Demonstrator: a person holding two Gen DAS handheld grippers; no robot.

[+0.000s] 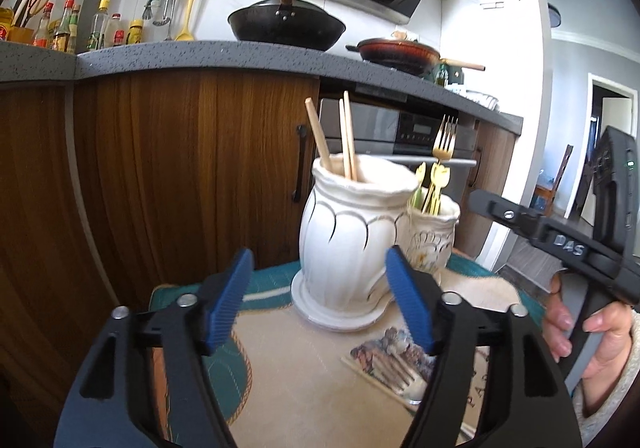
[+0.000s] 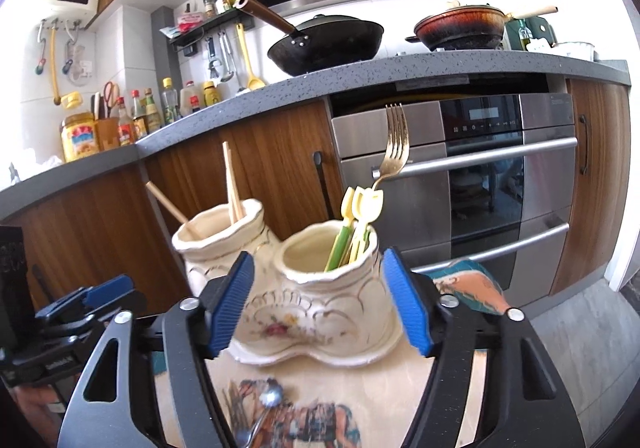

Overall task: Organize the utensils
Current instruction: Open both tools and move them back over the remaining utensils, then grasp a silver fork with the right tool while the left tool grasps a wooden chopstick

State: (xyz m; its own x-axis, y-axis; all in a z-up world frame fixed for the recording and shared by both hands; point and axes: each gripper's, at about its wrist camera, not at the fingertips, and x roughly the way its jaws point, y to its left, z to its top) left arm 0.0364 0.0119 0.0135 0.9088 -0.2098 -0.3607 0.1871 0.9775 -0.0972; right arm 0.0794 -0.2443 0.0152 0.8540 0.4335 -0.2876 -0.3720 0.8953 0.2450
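Both grippers, left [image 1: 320, 298] and right [image 2: 318, 302], gape empty before the two-pot holder [image 2: 316, 312], fork [image 2: 394, 145] in its small pot, chopsticks [image 1: 346, 133] in the tall; right gripper's body reads "DAS".

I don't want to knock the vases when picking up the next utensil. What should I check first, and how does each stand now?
1. Left gripper open, empty: ok.
2. Right gripper open, empty: ok.
3. Tall white ceramic vase upright, wooden chopsticks inside: ok.
4. Smaller floral ceramic vase upright, holding gold fork: ok.
5. Silver spoon on the patterned cloth in reach of right gripper: ok.
6. Spoon's handle end: cannot tell, hidden.
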